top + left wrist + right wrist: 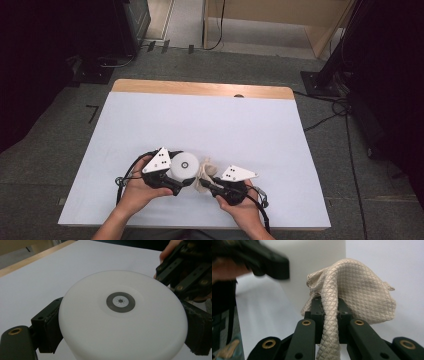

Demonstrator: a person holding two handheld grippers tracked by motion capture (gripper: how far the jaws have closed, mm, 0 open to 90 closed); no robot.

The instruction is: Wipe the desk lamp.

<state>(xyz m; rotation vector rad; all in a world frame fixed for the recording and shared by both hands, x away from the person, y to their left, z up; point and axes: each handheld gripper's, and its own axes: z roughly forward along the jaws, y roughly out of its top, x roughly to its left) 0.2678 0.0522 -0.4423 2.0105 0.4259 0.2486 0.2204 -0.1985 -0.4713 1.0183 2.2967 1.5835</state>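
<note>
**Wiping the white round thing**

On the left, the left gripper (184, 186) has its jaws pressed on both sides of a white round container (122, 315), holding it still on the white table (200, 120). The container stands near the front edge, in the middle, and has a little grey ring on its top.

Just to the right of it, the right gripper (329, 312) is pinched tight on a beige cloth (352, 290). The cloth bunches up above the jaws and sits right beside the container's side (I cannot tell if it touches yet).

I think the wiping step is going on. Next, the cloth needs to rub along the container's side while the left gripper keeps it from sliding or tipping.
</note>
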